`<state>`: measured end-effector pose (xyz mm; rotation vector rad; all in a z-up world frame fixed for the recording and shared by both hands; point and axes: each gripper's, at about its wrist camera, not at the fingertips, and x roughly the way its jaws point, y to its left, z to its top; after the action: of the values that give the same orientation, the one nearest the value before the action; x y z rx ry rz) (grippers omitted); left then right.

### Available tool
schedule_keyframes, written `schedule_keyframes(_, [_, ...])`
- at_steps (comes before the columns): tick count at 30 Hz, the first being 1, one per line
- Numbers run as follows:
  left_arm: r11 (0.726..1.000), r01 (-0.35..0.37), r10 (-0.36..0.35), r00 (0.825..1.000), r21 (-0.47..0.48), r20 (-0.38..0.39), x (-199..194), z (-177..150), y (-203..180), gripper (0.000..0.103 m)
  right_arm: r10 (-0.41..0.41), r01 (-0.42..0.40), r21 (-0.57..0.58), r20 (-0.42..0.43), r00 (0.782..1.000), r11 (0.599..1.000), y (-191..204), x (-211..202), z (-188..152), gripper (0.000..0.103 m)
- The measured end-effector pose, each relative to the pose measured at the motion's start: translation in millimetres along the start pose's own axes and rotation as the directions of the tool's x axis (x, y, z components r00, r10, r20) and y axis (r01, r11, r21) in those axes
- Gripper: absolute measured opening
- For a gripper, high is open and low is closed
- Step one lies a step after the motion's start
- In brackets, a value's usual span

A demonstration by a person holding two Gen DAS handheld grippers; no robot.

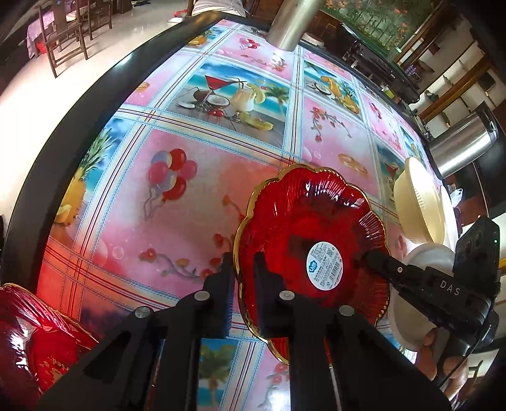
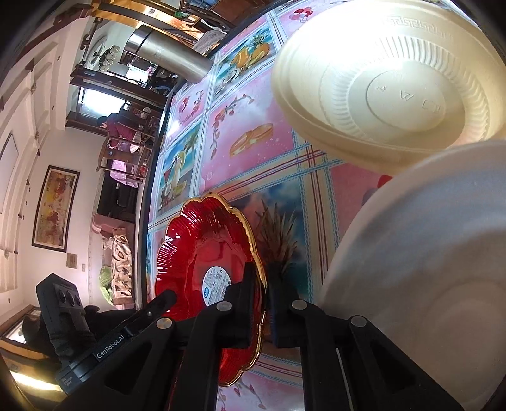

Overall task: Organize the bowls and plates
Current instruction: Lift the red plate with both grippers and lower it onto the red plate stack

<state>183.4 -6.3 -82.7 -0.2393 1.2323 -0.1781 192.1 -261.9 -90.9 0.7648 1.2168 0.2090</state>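
Note:
A red glass plate (image 1: 310, 227) with a scalloped gold rim and a white sticker is held on edge above the table. My left gripper (image 1: 245, 278) is shut on its left rim. My right gripper (image 2: 261, 294) is shut on the opposite rim of the same plate (image 2: 202, 249), and shows in the left wrist view (image 1: 373, 260). A cream bowl (image 1: 417, 202) lies upside down at the right, also in the right wrist view (image 2: 395, 79). A white bowl (image 2: 427, 268) lies overturned beside it. Another red dish (image 1: 34, 341) sits at the lower left.
The table (image 1: 196, 196) has a colourful printed cloth and a dark rim. A steel flask (image 1: 461, 145) stands at its right edge and a steel cylinder (image 1: 291, 22) at the far side. Wooden chairs (image 1: 66, 34) stand beyond the table.

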Motion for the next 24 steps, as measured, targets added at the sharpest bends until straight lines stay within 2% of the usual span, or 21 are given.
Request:
schedule_keyframes(8, [1.000, -0.015, 0.015, 0.999, 0.001, 0.050, -12, -5, -5, 0.009, 0.001, -0.001, -0.013, 0.029, 1.000, 1.000, 5, -3, -1, 0.007])
schedule_keyframes(15, [1.000, -0.007, 0.005, 0.993, 0.017, 0.116, -66, -16, -2, 0.009, 0.064, -0.059, -0.059, 0.077, 0.995, 0.996, 31, -25, -13, 0.007])
schedule_keyframes(19, [0.999, -0.028, 0.023, 0.984, 0.027, 0.177, -113, -34, 14, 0.009, 0.112, -0.097, -0.138, 0.102, 0.989, 0.986, 63, -45, -36, 0.007])
schedule_keyframes(24, [0.994, -0.105, 0.105, 0.962, -0.010, 0.253, -169, -67, 59, 0.010, 0.189, -0.158, -0.270, 0.090, 0.978, 0.950, 121, -55, -88, 0.008])
